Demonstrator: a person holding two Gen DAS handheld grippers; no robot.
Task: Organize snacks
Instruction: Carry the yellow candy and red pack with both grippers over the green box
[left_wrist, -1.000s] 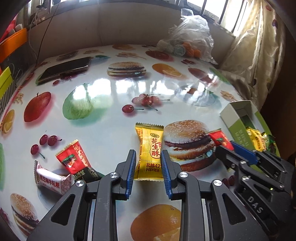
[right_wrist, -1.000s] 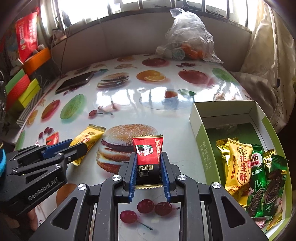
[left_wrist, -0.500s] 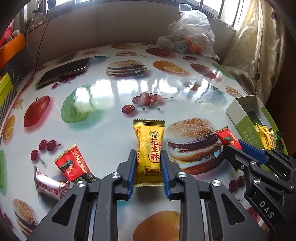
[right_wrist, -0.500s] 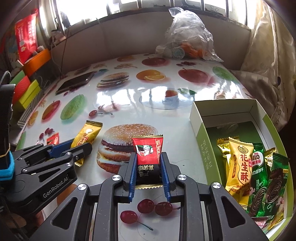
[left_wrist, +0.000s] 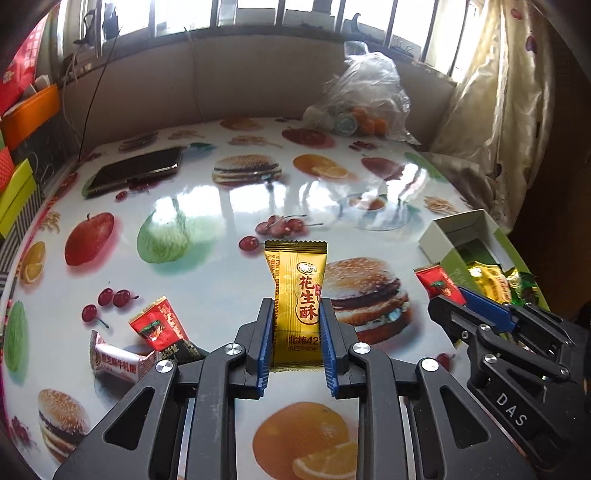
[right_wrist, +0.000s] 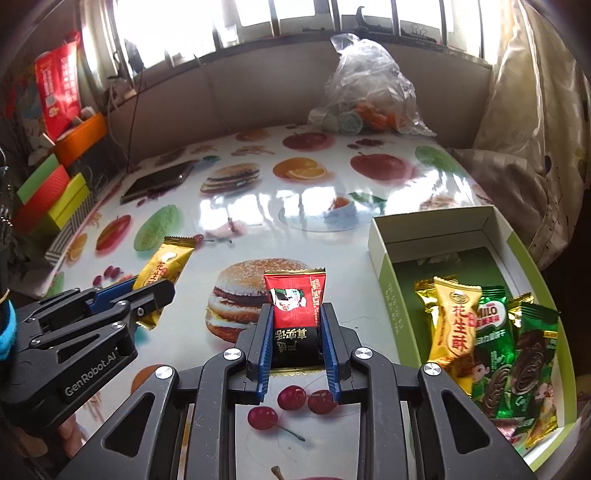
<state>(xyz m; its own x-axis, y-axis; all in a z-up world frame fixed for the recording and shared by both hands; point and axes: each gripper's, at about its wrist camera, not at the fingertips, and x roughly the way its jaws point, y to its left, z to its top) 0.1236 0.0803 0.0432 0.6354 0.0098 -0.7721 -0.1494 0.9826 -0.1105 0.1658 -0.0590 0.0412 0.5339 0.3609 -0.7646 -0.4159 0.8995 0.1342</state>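
A yellow foil peanut-candy packet (left_wrist: 297, 299) is gripped by the left claw (left_wrist: 296, 332), a red-and-black snack packet (right_wrist: 295, 314) by the right claw (right_wrist: 295, 334); both packets must next be carried to the green-and-white cardboard box (right_wrist: 391, 295).

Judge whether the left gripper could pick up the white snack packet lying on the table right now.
Probably not: the left gripper has its jaws closed on the yellow snack packet, so the white snack packet must wait.
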